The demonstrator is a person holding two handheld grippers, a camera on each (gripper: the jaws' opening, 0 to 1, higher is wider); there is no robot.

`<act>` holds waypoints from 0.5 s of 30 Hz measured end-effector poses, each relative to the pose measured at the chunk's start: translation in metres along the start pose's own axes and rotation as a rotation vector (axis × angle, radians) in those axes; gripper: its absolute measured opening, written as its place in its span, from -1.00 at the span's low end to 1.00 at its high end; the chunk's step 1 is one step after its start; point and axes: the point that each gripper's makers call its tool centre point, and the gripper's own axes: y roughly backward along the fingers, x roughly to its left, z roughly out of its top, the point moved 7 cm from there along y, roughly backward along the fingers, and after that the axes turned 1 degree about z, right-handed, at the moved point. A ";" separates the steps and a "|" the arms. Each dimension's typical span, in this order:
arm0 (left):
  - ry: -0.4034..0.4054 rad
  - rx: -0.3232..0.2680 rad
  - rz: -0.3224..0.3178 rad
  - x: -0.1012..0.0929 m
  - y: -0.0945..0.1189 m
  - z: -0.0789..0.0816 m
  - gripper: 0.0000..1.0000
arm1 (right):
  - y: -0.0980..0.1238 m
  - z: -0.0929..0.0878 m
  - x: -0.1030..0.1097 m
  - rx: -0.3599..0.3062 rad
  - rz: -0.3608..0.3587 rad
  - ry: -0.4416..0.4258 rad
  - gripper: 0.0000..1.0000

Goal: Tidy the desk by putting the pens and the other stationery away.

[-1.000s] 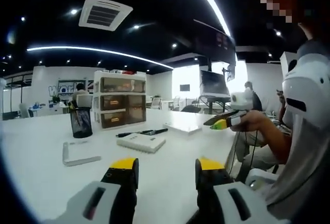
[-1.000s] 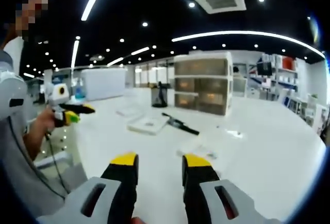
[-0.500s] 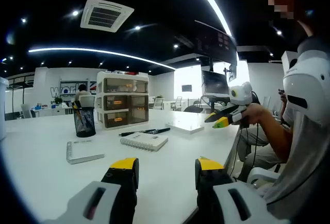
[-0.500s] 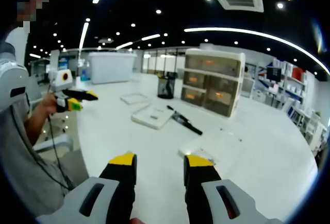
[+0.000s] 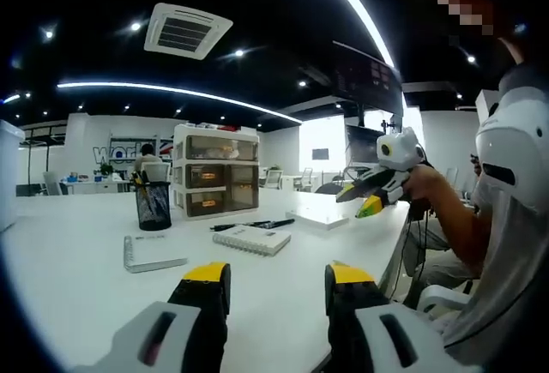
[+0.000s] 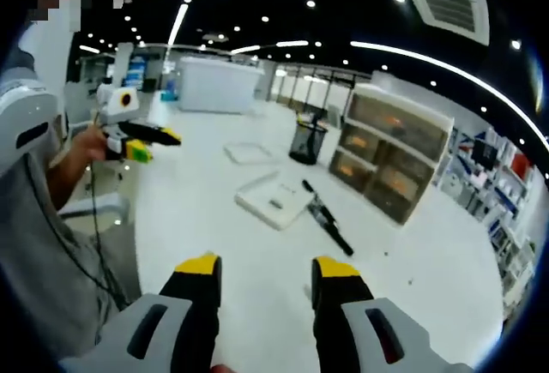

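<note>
Judging by how things lie, the tidying has hardly begun: the black pens lie loose on the white desk just in front of the drawer cabinet, and the spiral notebook lies flat a little nearer than the pens, touching nothing else. The mesh pen holder stands upright just beside the drawer cabinet with a few pens already in it, and a second, flatter pad lies nearer than the holder. So the pens and both pads appear left to put away. The left gripper hangs over the near desk edge, well apart from the cabinet, its jaws spread wide and holding nothing. The right gripper is likewise agape and empty, poised over bare desk short of the notebook and pens.
</note>
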 end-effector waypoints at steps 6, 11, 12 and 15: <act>0.017 -0.006 0.007 0.004 0.002 -0.001 -0.10 | -0.011 0.021 -0.005 0.048 0.021 0.077 -0.06; 0.029 -0.006 0.013 0.005 0.006 -0.006 -0.11 | -0.020 0.031 -0.011 0.069 0.026 0.105 -0.01; 0.030 -0.005 0.013 0.006 0.007 -0.007 -0.11 | -0.022 0.033 -0.012 0.071 0.032 0.110 -0.01; 0.013 -0.004 0.051 0.012 0.012 -0.006 -0.14 | -0.027 0.037 -0.015 0.082 0.038 0.121 0.01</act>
